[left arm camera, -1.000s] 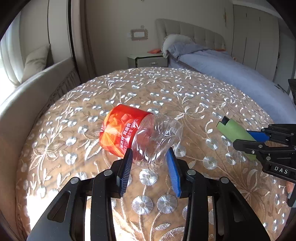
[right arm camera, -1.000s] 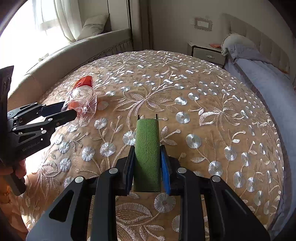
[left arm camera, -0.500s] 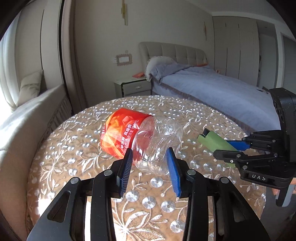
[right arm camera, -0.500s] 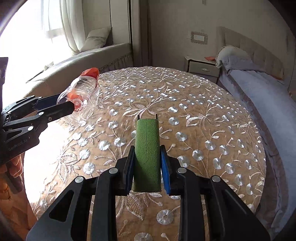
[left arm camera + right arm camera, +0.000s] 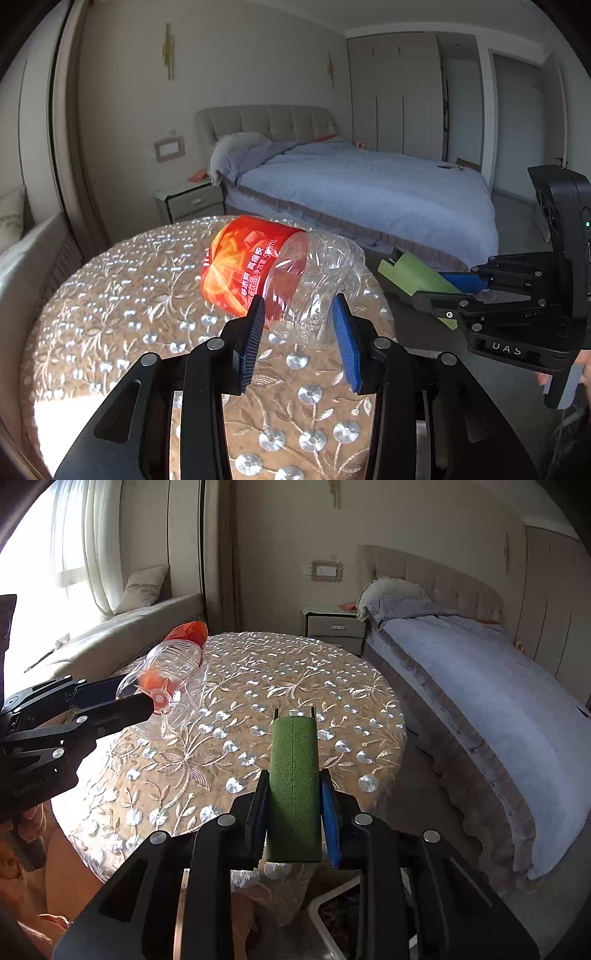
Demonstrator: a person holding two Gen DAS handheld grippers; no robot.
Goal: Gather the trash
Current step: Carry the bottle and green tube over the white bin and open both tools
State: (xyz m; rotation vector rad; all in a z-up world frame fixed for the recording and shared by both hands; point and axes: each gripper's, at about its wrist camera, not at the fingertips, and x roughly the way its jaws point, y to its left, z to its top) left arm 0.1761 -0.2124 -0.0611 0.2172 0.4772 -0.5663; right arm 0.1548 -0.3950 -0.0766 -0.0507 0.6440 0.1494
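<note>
My left gripper is shut on a clear plastic bottle with a red label, held by its base above the round table. The bottle also shows in the right wrist view, with my left gripper at the left. My right gripper is shut on a green rectangular carton, held above the table's near edge. In the left wrist view the carton and my right gripper are at the right, off the table's side.
The table has a beige embroidered cloth. A bed with a blue cover stands to the right, a nightstand behind the table, a window seat at the left. A white-rimmed bin edge shows below the right gripper.
Both grippers have lifted their items off the table and pulled back toward the near edge. The views have tilted up, so more of the room shows.
</note>
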